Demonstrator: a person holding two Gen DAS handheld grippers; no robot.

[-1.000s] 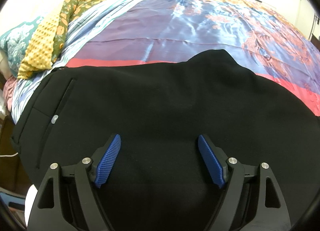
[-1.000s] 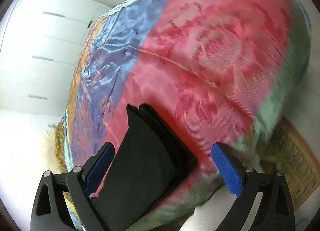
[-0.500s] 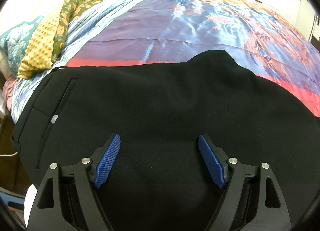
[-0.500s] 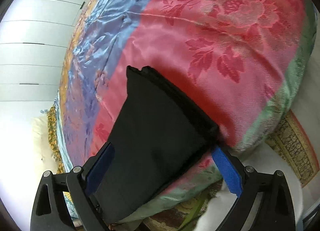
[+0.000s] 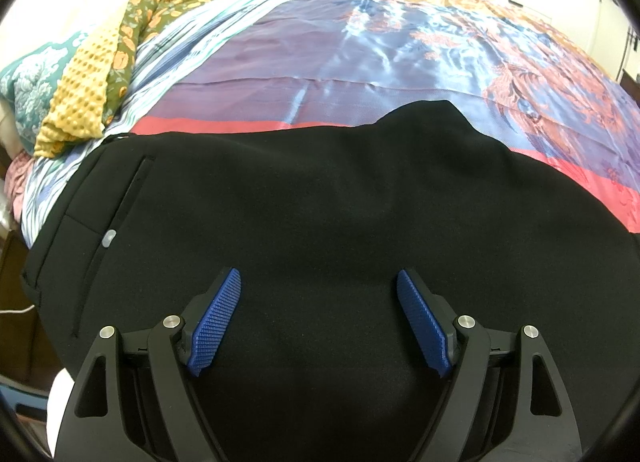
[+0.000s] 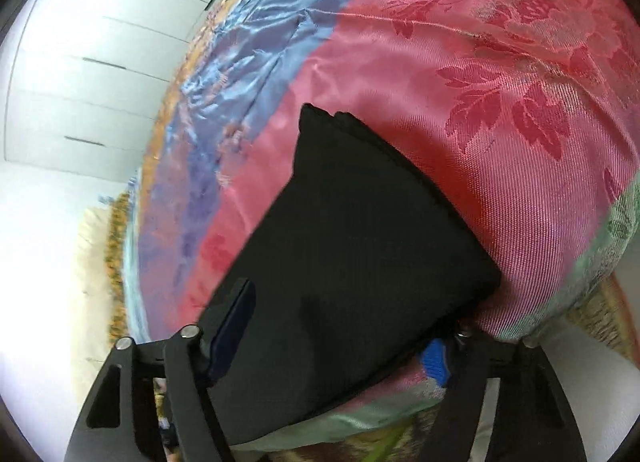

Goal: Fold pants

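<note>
The soft black pants [image 5: 320, 202] lie flat on a big bed with a shiny satin bedcover in blue, pink and orange [image 5: 400, 62]. They look already folded in half the long way, one leg on top of the other, most likely so they can next be folded across.

The left gripper [image 5: 319, 326] hangs just above the top part of the pants, near the long pocket slit with a small grey button [image 5: 108, 239]. Its blue pads [image 5: 218, 318] stand wide apart and nothing is squeezed between them. I think it waits there to keep that end from sliding when the other end is moved.

The right gripper [image 6: 336, 328] is at the leg ends of the pants [image 6: 360, 242], close to the edge of the bed. Its jaws are closing right now, and the black cloth is between them. One pad sits on top of the cloth, and the other blue pad [image 6: 434, 358] peeks out under the edge of the leg. I cannot see that the pads press the cloth yet, so it is not a real hold.

The leg ends are probably picked because lifting them and carrying them toward the waist makes the next fold.

A bumpy yellow blanket [image 5: 80, 102] and a green flowery cloth [image 5: 132, 34] are piled at the far side of the bed, well away from the pants.
</note>
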